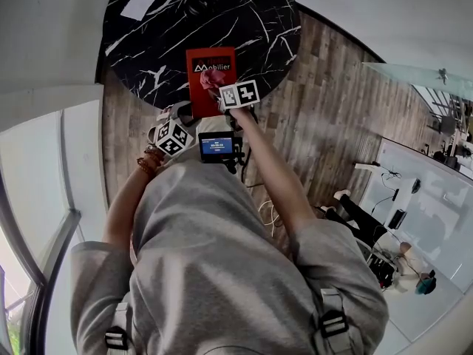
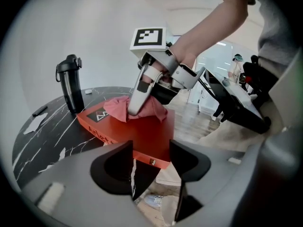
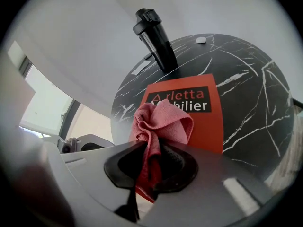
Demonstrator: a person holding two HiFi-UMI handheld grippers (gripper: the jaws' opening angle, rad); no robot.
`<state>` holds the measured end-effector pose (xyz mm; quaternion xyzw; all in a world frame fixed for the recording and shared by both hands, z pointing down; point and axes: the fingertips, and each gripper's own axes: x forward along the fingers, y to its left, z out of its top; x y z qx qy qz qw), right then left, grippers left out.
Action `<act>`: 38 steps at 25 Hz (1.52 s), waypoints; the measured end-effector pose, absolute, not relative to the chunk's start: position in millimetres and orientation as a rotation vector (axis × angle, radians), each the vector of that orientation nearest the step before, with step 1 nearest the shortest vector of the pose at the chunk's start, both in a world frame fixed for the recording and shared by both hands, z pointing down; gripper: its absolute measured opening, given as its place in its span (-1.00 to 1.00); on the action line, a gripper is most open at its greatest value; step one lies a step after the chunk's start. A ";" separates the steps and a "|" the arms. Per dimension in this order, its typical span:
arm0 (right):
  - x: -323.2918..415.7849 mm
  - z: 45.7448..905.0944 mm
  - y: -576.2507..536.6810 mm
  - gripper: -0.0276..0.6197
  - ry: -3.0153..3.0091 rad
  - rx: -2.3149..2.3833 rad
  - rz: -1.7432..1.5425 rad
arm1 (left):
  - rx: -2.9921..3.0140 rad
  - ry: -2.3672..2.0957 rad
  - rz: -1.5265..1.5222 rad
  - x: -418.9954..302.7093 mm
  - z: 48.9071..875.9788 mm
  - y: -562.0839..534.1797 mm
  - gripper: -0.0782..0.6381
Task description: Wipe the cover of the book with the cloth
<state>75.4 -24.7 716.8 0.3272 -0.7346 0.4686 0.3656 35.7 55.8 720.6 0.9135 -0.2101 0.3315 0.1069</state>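
Right gripper view: jaws of the right gripper [image 3: 151,167] are closed onto the cloth [image 3: 161,122], a pink-red terry rag. It is pinched into a narrow fold between the ribbed black pads, and the loose end bunches up in soft folds on the book [image 3: 208,122]. The book is flat and rectangular with a smooth matte orange-red cover; a black label near the top carries white lettering, partly hidden by the cloth. It lies on a round table [image 3: 251,79] of glossy black marble with white veins. A black cylindrical bottle [image 3: 154,39] with a cap stands upright beyond the book. Head view: the book's near end sticks out past the table rim toward the person, above a plank wood floor [image 1: 332,124]. Left gripper view: the left gripper [image 2: 151,162] has its dark, curved jaws wide apart and grips nothing. The book's near edge shows in the gap, and I cannot tell if it touches.
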 end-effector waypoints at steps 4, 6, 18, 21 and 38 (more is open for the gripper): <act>69.2 716.7 -22.6 -0.72 -1.890 0.783 1.232 | 2.688 -0.623 0.970 35.6 720.4 56.6 -0.11; 66.5 716.4 -21.5 -0.72 -1.890 0.753 1.252 | 2.688 -0.625 0.967 35.7 720.8 56.8 -0.11; 33.9 717.2 -17.1 -0.73 -1.918 0.636 1.223 | 2.683 -0.622 0.967 36.4 721.4 56.6 -0.12; 21.7 722.8 -19.2 -0.73 -1.942 0.613 1.259 | 2.684 -0.620 0.974 35.0 721.8 56.1 -0.12; 87.5 632.5 -47.7 -0.72 -2.261 0.853 1.185 | 2.656 -0.565 1.042 28.6 731.7 69.7 -0.12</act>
